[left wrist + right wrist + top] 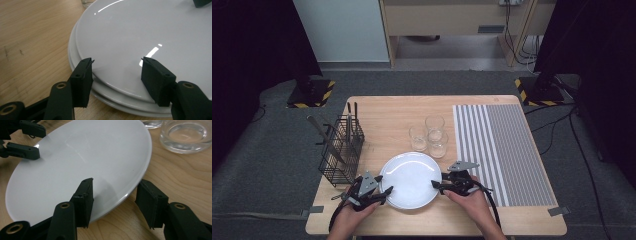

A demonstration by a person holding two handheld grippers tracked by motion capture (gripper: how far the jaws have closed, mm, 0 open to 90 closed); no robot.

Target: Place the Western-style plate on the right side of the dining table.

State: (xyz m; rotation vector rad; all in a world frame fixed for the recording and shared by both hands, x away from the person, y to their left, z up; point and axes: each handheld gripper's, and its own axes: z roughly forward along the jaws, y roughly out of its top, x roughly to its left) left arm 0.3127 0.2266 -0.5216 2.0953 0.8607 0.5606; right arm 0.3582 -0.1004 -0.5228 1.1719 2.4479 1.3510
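We've got a stack of white plates (411,179) at the near-centre of the tabletop (387,112), and both grippers are set at the top plate's rim from opposite sides: left gripper (384,192) at approx. 8 o'clock of the plate, right gripper (437,185) at approx. 3 o'clock. We reckon that's for a two-handed lift, w/ the load shared so the plate stays level.

Jaws: both pairs stand part open w/ the rim between them. In the left gripper view one jaw sits over the plate face and the other outside the edge, not pinching yet. Same on the right: one jaw above the white surface, one on the wood side below the rim, a gap showing. So nothing is held yet, imo.

What each view adds:
- High view: the layout. Wire cutlery basket (340,150) at 9 o'clock of the plates, three glasses (430,136) at 12–1 o'clock, striped mat (499,152) at 3 o'clock.
- Left gripper view: it's a stack (82,82), at least two lower rims peeking out under the top plate (140,37).
- Right gripper view: top plate (82,167) looks tilted off the wood at that edge, and a glass (186,135) sits close by, so we'd mind it when lifting.
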